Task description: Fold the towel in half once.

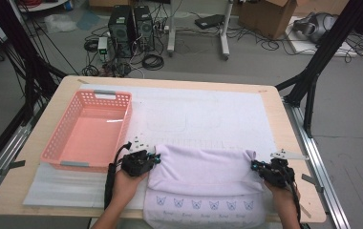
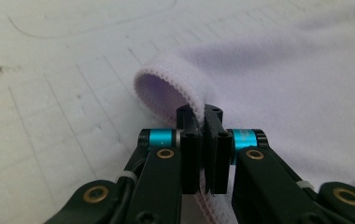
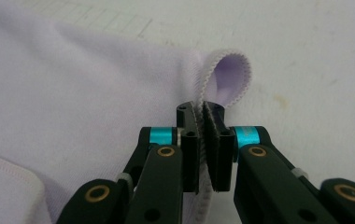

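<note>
Holding both far corners of the folded lilac towel [image 1: 203, 174] at this point, so the risks first. Biggest one was slip: each claw had bitten only the stitched hem, with a loop of cloth bulging out past the tips. A fast pull, or the two hands moving out of step, would have dragged that hem out of one bite and dropped a corner. Second risk: uneven lift, which would have skewed the fold and left the cat-print edge nearest me crooked. Third: the pink basket [image 1: 90, 131] sat just beside the left claw, on its outer side, so a wide swing that way could have clipped its rim.

Claw state. Left claw [image 2: 203, 114] had its jaws together, clamped on the towel hem; the hem ran between the pads and curled into a loop ahead and left of the tips. Right claw [image 3: 204, 112] was the same: jaws pressed together on the hem, a loop standing up ahead and right of the tips. No gap visible beyond the cloth thickness on either.

Towel position: it lay flat on the white mat [image 1: 208, 114] between the two claws, its body spreading toward me from both, the near edge hanging over the table [image 1: 55, 102] edge. From the high view the left claw [image 1: 141, 161] and right claw [image 1: 271, 171] sat at opposite corners, roughly level.
</note>
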`<state>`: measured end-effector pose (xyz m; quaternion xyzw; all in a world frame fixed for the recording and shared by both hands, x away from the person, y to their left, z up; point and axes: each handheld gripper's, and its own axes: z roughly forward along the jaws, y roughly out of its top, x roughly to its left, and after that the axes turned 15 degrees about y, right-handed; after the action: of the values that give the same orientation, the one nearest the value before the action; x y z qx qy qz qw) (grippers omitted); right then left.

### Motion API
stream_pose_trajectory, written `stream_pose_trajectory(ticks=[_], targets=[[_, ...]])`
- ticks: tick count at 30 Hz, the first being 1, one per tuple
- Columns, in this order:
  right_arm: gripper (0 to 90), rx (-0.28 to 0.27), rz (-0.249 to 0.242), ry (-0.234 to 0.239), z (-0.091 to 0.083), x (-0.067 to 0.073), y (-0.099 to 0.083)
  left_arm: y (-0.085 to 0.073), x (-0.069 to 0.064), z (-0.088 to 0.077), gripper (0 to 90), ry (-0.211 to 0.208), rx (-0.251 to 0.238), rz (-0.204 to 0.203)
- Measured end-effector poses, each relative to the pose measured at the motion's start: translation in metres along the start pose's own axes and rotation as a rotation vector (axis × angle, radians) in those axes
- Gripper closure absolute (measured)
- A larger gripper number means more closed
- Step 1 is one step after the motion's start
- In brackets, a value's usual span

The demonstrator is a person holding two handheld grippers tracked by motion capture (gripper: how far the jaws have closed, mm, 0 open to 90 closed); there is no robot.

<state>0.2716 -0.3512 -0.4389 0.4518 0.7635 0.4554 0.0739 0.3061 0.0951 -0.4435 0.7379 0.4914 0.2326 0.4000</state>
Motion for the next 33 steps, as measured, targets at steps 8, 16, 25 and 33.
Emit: stream_pose_trajectory(ticks=[8,16,25,33], targets=[[85.6,-0.068,0.009,-0.016,0.002,-0.019,0.031,0.042,0.010,0.013,86.2,0.042,-0.058,-0.046],[85.5,-0.066,-0.047,-0.072,0.015,-0.037,0.073,0.075,0.023,0.043,86.1,0.081,-0.071,-0.081],[85.4,-0.054,-0.044,-0.084,0.043,-0.057,0.100,0.075,0.040,0.066,86.1,0.116,-0.062,-0.145],[81.3,-0.033,-0.008,-0.089,0.062,-0.066,0.101,0.070,0.041,0.073,83.8,0.080,-0.047,-0.110]])
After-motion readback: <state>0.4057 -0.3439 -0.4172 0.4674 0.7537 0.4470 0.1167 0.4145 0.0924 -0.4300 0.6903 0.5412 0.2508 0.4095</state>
